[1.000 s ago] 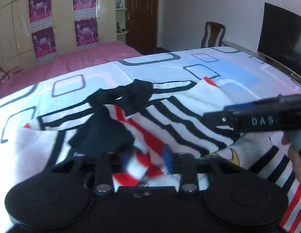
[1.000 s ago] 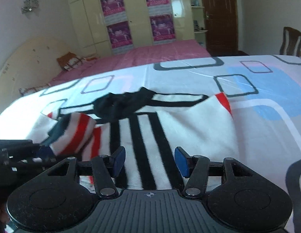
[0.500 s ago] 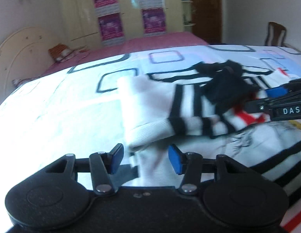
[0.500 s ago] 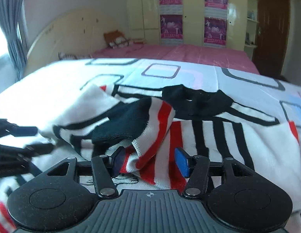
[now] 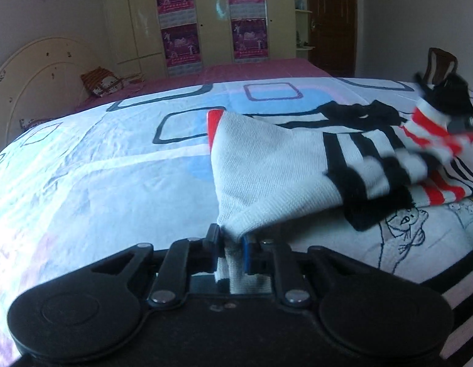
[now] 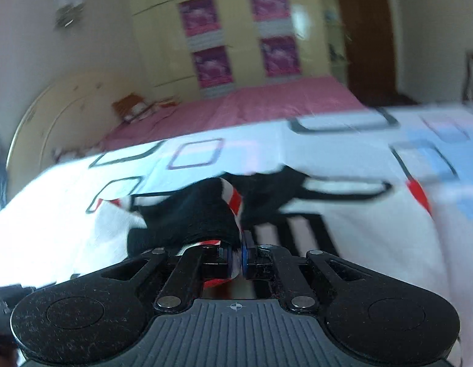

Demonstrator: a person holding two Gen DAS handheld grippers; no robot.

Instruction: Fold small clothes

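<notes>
A small white knit sweater with black and red stripes point(image 5: 267, 165) lies spread on a white bedsheet printed with blue, grey and purple rounded rectangles point(image 5: 99, 183). The left gripper point(image 5: 232, 246) has just been closing, and its jaws now pinch a white ribbed edge of the sweater, lifting the cloth into a taut peak that runs away toward the upper right. Near the right edge of the left wrist view, the garment's red-and-white striped sleeve with a black cuff point(image 5: 432, 125) is raised off the sheet, held at its end by the right gripper point(image 5: 462, 122).

In the right wrist view the right gripper point(image 6: 236, 258) has also just been closing; its jaws are clamped together on that sleeve point(image 6: 206, 214), the black cuff bunched just beyond the fingertips. This view is blurred, so how much fabric sits between the pads is hard to say. Behind it lies the sweater's black collar point(image 6: 267, 189), with a pink bedspread point(image 6: 236, 107) beyond the sheet.
</notes>
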